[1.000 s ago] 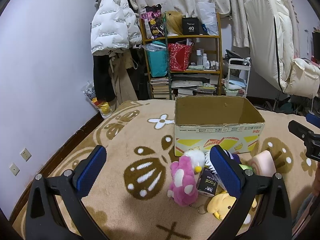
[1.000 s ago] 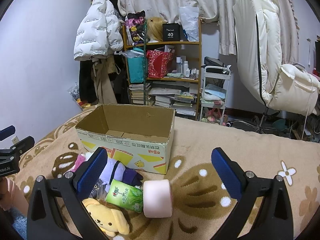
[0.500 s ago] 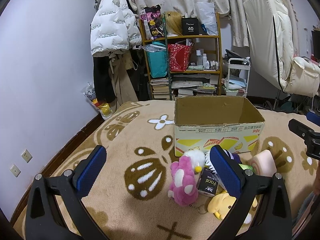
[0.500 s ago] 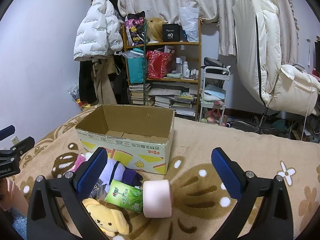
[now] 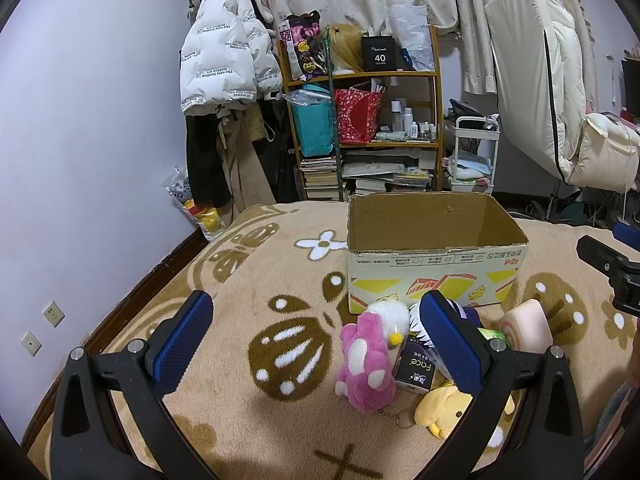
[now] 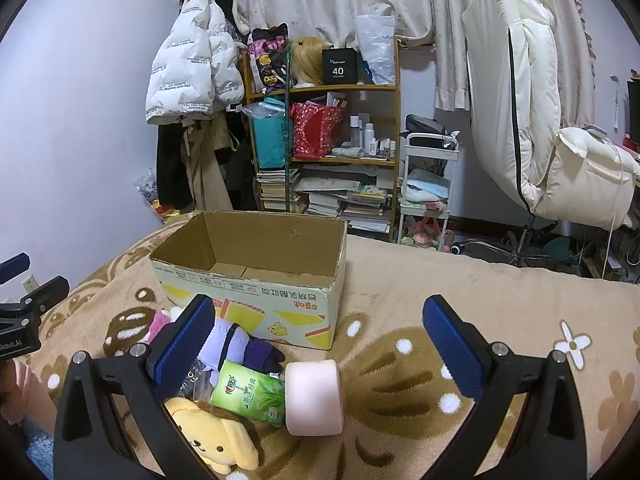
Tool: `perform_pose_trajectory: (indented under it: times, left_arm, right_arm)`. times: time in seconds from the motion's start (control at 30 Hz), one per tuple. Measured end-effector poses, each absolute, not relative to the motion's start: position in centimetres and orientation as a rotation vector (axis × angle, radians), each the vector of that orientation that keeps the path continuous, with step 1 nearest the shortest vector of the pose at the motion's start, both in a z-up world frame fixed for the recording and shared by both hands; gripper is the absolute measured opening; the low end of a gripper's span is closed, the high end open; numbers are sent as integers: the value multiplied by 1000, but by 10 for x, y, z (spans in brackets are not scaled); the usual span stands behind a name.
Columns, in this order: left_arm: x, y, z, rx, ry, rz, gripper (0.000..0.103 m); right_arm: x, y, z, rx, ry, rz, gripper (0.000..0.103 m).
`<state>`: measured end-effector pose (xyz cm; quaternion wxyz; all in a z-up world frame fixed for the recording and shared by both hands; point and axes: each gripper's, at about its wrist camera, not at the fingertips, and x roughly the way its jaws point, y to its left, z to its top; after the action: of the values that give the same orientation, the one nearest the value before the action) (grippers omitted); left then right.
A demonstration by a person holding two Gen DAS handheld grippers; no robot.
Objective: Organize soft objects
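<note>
Left wrist view: left gripper [image 5: 316, 338] gapes wide, empty, above the rug [image 5: 240, 280]; pink plush [image 5: 366, 362], yellow plush [image 5: 444, 410] and roll [image 5: 528, 326] huddle before the empty box [image 5: 434, 254], likely their destination. Right gripper [image 6: 320, 340], likewise wide and empty, hovers over them.

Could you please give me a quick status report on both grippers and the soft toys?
Left gripper open, right gripper open, both empty. Cardboard box empty; pink plush and yellow plush on blanket. Nothing blocking.

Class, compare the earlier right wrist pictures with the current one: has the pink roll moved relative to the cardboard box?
No. The pink roll lies in the same spot on the blanket, just in front of the cardboard box's near right corner.
</note>
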<state>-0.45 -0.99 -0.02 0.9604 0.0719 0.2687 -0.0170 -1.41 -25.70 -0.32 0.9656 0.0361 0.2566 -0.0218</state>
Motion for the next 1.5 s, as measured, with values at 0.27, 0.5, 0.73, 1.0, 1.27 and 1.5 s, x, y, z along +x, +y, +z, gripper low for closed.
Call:
perform_pose_trajectory:
  times: [0.27, 0.5, 0.73, 1.0, 1.27, 1.5]
  left_arm:
    - [-5, -10, 0, 147, 544, -34, 102]
    - [-5, -11, 0, 147, 544, -34, 102]
    - [-5, -11, 0, 149, 544, -35, 102]
    - [-5, -11, 0, 149, 544, -34, 102]
    - [-5, -11, 0, 150, 544, -33, 102]
    - [-5, -12, -2, 153, 552, -34, 102]
  right_arm:
    - [-17, -266, 6, 71, 511, -49, 103]
    - [-17, -267, 7, 72, 512, -48, 103]
    - [-18, -267, 7, 71, 509, -48, 103]
    - [-18, -266, 5, 70, 510, -49, 103]
    - [-18, -266, 6, 68, 511, -48, 103]
    - [-17, -264, 1, 58, 526, -50, 103]
